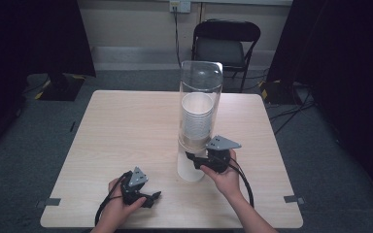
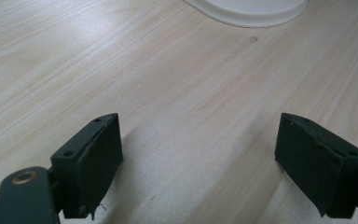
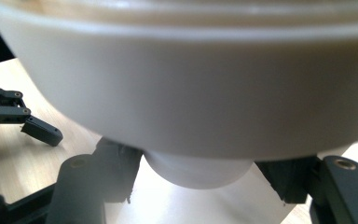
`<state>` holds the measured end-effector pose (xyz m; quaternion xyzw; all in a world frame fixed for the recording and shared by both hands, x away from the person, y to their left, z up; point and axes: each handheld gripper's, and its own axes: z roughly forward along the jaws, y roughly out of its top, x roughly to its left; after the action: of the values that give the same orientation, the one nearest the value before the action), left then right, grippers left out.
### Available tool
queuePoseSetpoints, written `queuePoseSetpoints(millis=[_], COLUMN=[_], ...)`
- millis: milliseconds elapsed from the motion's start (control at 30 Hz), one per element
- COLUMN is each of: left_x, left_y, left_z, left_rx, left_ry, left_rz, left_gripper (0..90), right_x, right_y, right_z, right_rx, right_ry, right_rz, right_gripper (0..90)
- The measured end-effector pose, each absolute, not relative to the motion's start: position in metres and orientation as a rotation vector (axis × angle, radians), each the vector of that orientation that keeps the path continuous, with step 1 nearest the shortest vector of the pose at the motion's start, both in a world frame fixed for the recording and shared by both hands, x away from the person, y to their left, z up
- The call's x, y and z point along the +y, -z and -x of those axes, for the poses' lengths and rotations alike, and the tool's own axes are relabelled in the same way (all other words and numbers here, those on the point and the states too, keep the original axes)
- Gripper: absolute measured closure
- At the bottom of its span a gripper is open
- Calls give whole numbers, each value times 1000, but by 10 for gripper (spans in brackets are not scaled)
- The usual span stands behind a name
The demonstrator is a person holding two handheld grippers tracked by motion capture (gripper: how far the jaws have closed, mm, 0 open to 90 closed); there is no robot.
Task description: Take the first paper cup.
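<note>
The surface is being looked down on from a fixed high view above the person's side, facing forward toward a chair and the wall behind. The left gripper is being followed by its own camera, which is held low and very close to the wood, with the white base of the cup dispenser being caught at the top edge. The right gripper is being viewed from its camera almost against that dispenser's underside. The dispenser and the wooden top are being shared by all three views; the left gripper is also being seen farther off in the right gripper view.
</note>
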<state>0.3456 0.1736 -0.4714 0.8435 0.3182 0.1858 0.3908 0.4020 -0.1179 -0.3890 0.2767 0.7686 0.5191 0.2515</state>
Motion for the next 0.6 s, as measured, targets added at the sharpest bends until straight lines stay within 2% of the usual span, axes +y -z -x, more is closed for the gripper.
queuePoseSetpoints(millis=[600], left_x=[173], left_y=[472], left_z=[-346], left_rx=[803], left_ry=[-470], left_rz=[-2129], left_gripper=[144], right_x=[-119], right_y=[399], right_z=[-401], right_rx=[2058], right_ry=[-1445], right_rz=[-755], right_gripper=[373])
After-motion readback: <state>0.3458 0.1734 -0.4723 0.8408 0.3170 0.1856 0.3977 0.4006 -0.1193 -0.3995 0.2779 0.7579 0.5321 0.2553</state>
